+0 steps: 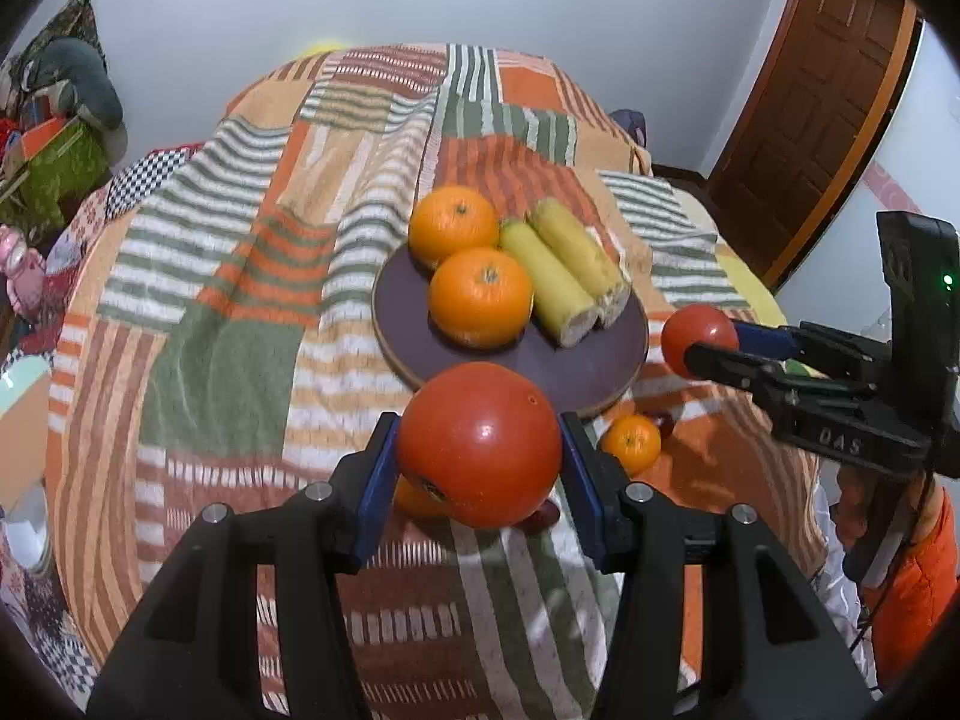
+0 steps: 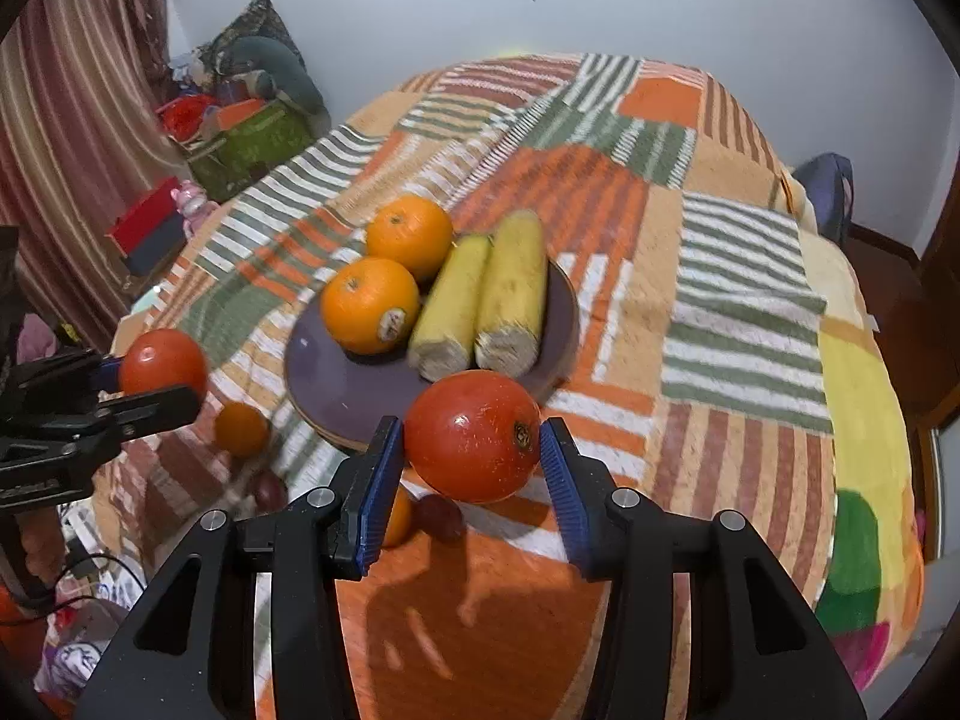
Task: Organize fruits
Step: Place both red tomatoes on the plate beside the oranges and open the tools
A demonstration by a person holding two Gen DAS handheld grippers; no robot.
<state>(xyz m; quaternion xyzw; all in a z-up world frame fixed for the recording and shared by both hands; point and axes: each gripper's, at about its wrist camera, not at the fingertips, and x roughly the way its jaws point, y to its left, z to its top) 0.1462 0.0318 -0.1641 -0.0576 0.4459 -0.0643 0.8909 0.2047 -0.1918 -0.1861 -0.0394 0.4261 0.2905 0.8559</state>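
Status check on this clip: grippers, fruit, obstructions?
Left gripper shut on a tomato; right gripper shut on another. Plate holds two oranges, two corn cobs; front bare. Nothing blocking.

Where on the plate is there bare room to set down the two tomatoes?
The plate is bare along its near edge, in front of the oranges and the corn cobs. Its back half is crowded. Small fruits clutter the blanket beside the near rim.

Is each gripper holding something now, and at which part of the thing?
Yes. The left gripper holds one tomato and the right gripper holds another tomato. Each is clamped across its round sides by the blue pads.
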